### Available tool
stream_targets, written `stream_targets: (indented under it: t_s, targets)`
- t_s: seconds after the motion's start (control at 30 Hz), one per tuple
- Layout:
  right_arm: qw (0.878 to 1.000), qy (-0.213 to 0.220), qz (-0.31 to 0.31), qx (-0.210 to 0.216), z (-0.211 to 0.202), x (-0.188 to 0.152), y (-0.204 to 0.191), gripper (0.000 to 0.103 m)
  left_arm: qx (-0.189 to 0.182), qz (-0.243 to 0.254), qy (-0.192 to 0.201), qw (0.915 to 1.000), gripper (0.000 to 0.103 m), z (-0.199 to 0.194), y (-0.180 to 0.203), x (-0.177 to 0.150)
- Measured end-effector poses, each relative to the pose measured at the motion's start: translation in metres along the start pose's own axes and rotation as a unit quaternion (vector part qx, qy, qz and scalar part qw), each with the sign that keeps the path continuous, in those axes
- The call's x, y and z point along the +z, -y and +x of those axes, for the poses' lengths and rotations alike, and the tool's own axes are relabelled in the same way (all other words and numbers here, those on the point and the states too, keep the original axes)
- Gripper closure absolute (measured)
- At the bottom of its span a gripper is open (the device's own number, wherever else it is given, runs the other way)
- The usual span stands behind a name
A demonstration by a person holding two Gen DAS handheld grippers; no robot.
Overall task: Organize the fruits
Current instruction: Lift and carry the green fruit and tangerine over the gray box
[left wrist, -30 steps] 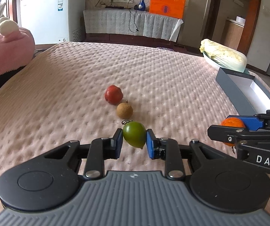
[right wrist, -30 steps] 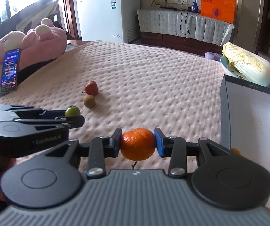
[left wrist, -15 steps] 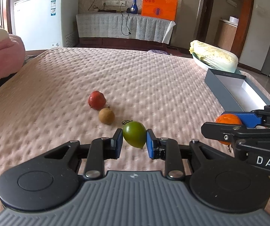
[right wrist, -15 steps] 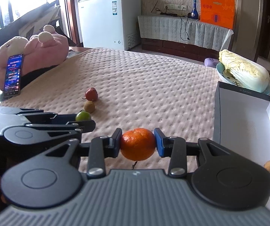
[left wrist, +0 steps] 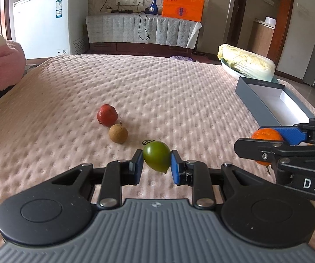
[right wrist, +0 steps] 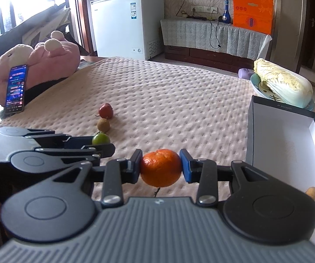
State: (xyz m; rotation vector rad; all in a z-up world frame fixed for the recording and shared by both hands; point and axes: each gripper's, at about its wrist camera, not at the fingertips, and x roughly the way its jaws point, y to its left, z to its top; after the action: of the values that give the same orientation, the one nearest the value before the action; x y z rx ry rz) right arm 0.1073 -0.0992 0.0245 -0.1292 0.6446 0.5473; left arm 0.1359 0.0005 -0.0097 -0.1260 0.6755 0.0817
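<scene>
Between the left gripper's [left wrist: 157, 164] blue pads sits a small green tomato-like fruit [left wrist: 157, 158], pinched on both sides, jaws nearly closed. Right gripper [right wrist: 160, 167], jaws wider, clamps a round orange mandarin [right wrist: 160, 167] above pink quilted cloth [right wrist: 179, 105], w/ grey white-lined box [right wrist: 278, 138] just right.

The right gripper [left wrist: 267, 151] hides the orange's [left wrist: 267, 134] lower half; at 3 o'clock the box [right wrist: 278, 131] is cut off; phone [right wrist: 16, 88] text unreadable.
</scene>
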Motion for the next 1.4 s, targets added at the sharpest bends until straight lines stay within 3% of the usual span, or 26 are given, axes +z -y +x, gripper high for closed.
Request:
stream_targets:
  t_s: [1.4]
  targets:
    - [1.0,0.009,0.015,0.002,-0.0035,0.0,0.0067,0.063,-0.011,0.003,0.005,0.9999,0.072,0.0002,0.0084,0.0023]
